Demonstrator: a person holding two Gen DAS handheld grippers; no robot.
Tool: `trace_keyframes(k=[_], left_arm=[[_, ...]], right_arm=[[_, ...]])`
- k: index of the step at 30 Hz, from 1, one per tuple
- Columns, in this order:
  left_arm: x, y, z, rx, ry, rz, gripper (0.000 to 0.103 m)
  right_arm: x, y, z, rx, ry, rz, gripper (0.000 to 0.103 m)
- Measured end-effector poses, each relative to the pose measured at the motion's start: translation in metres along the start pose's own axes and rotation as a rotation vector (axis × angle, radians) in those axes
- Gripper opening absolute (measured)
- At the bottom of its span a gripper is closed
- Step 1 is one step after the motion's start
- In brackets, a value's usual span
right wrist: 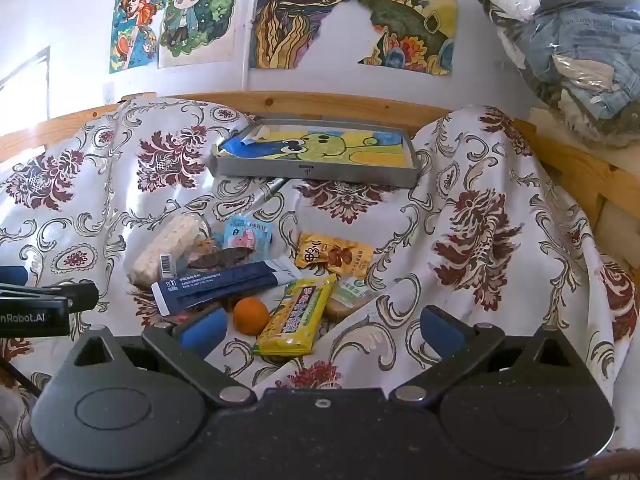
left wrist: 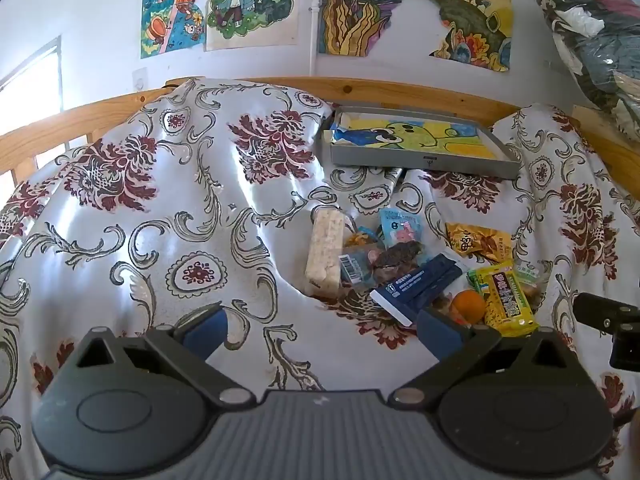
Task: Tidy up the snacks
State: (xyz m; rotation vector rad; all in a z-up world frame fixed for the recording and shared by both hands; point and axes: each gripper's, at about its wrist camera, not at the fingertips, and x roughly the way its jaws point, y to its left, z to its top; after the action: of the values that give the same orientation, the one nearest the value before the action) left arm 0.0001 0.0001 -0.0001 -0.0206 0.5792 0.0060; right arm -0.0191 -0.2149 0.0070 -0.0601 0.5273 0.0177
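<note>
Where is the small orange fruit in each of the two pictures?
Left wrist view: the orange lies low and right of centre, just above the tool's right finger, left of the yellow packet.
Right wrist view: the orange lies low and left of centre, beside the tool's left finger, left of the yellow packet.
Shared landmark: the grey tray behind the snacks.

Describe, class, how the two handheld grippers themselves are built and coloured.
Both match: the left gripper and right gripper have black angular linkage arms, round black pivot housings, silver rivets and blue padded fingertips. White lettering ending "nRobot.AI" marks the left one's side.
</note>
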Motion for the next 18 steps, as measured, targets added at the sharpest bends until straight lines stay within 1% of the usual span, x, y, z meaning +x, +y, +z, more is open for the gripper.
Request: trace_keyframes(k=[18], left_arm=[[-0.0002, -0.0001, 0.0002, 0.001, 0.001, 0.001, 0.103]], right_arm=[[0.0013, -0.0011, 0.0, -0.001, 0.001, 0.0, 0.102]])
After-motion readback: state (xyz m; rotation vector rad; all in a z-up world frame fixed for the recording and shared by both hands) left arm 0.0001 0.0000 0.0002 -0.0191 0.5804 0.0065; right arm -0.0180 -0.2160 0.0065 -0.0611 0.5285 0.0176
